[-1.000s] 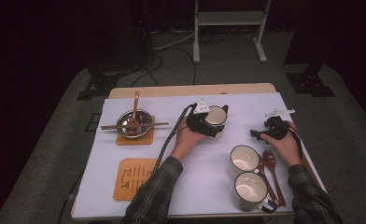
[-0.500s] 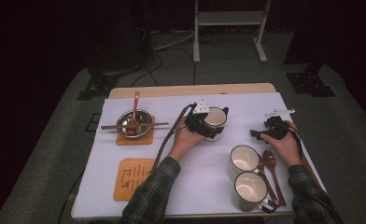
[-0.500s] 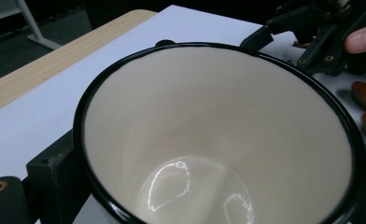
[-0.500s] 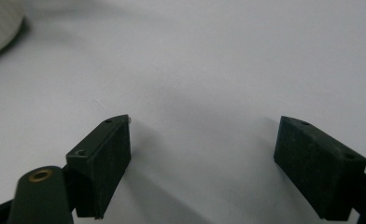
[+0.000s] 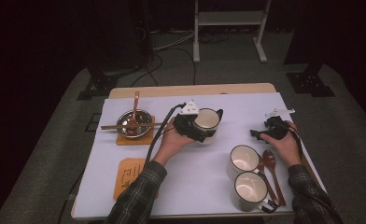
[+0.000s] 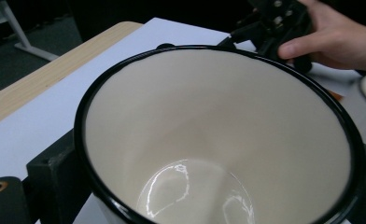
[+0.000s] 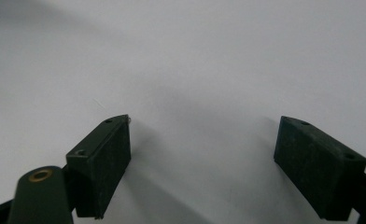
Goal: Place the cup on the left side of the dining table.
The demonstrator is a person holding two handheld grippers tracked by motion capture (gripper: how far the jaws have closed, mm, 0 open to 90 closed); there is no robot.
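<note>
The cream enamel mug with a black rim (image 5: 208, 120) is clamped by the left hand-held gripper (image 5: 196, 127) at mid-desk, unmoved over the last second, so the grasp appears settled. The right hand-held gripper (image 7: 204, 163) is held spread over the white desk (image 5: 246, 107).

Glossy enamel mug (image 6: 218, 140), matt tablecloth (image 5: 246, 107)
</note>
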